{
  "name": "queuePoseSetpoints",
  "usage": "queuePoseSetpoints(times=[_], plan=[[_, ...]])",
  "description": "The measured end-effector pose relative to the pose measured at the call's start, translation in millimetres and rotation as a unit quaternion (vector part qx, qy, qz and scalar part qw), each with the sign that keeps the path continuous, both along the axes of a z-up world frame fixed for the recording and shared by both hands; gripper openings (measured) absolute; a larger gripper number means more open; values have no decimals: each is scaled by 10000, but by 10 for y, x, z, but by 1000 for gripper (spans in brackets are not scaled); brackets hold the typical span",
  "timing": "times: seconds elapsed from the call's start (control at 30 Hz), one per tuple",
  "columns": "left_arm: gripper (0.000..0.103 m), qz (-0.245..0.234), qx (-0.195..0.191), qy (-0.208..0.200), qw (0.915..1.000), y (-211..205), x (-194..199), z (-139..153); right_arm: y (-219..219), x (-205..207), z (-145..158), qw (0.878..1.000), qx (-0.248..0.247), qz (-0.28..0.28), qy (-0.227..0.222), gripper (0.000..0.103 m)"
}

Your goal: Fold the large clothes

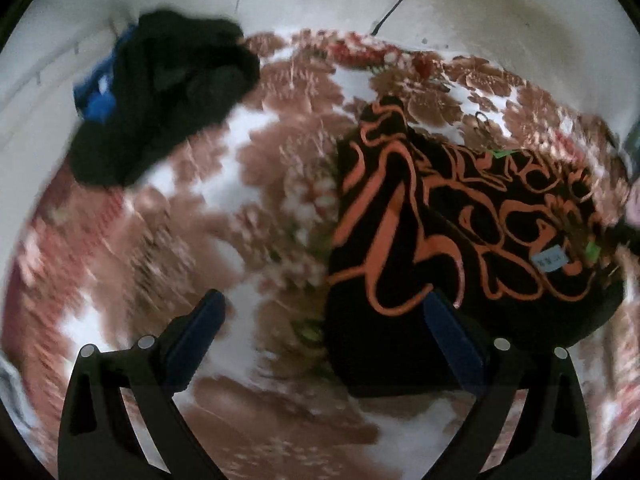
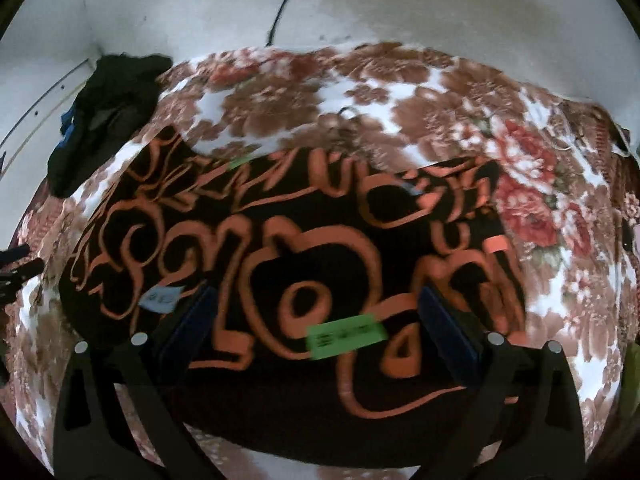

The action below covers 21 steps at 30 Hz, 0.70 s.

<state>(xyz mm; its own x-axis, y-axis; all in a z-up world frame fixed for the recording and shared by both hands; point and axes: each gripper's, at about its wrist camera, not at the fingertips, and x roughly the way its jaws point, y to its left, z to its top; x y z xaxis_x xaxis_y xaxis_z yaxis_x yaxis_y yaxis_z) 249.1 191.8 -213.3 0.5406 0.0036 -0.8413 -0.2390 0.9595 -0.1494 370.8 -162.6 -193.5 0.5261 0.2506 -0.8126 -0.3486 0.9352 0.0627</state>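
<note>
A black garment with orange swirling print [image 1: 460, 216] [image 2: 288, 248] lies folded on a floral blanket [image 1: 248, 184] [image 2: 440, 112]. In the left wrist view it sits to the right, and my left gripper [image 1: 324, 308] is open above its left edge, right finger over the cloth, left finger over bare blanket. My right gripper [image 2: 316, 304] hovers open over the garment's near middle. A green tag [image 2: 346, 338] lies on the cloth between its fingers, and a blue tag [image 2: 160, 300] sits to the left. Nothing is held.
A crumpled black garment [image 1: 160, 96] [image 2: 104, 104] with something blue under it lies at the blanket's far left corner. A pale wall [image 2: 360, 0] with a dark cable [image 2: 284, 4] runs behind. The other gripper's black tips [image 2: 16, 264] show at the left edge.
</note>
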Motion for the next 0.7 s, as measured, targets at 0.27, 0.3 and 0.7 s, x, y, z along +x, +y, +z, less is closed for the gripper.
queuePoseSetpoints(times=[0.27, 0.3, 0.7], plan=[[97, 414, -1107, 172, 9928, -76, 97, -571, 213, 69, -243, 9993, -311, -100, 197, 98], [97, 385, -1078, 196, 9932, -95, 108, -607, 203, 95, -303, 9989, -402, -143, 212, 98], [99, 208, -1185, 312, 9922, -122, 287, -902, 193, 203, -671, 9984, -487, -121, 252, 98]])
